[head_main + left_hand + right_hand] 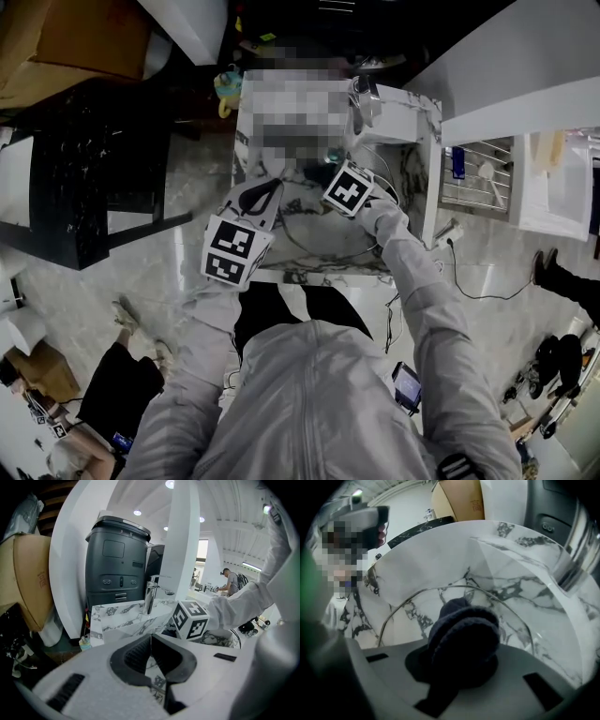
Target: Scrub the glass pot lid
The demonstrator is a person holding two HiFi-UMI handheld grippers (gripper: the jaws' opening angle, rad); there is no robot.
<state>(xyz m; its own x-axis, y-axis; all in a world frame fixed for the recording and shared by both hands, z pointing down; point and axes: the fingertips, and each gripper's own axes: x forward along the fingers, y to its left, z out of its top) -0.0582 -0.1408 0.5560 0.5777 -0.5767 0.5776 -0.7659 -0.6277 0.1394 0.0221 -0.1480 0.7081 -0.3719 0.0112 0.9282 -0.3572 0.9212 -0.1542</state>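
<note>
The glass pot lid [513,616], clear with a thin metal rim, stands on edge over the marble sink [440,550]. In the left gripper view the lid's edge [151,654] runs as a thin line between the dark pads, and my left gripper [151,641] is shut on it. My right gripper [464,641] is shut on a dark scrub sponge [461,634], which presses against the lid's face. From the head view both grippers meet over the sink, left gripper [260,200] beside right gripper [336,180]; the lid [319,246] shows only as a faint rim arc.
A chrome faucet [151,595] rises at the sink's back edge. Behind it stands a tall dark-grey bin [117,564], with a cardboard box [28,583] to its left. A dish rack [476,176] is at the right, a black table [84,178] at the left.
</note>
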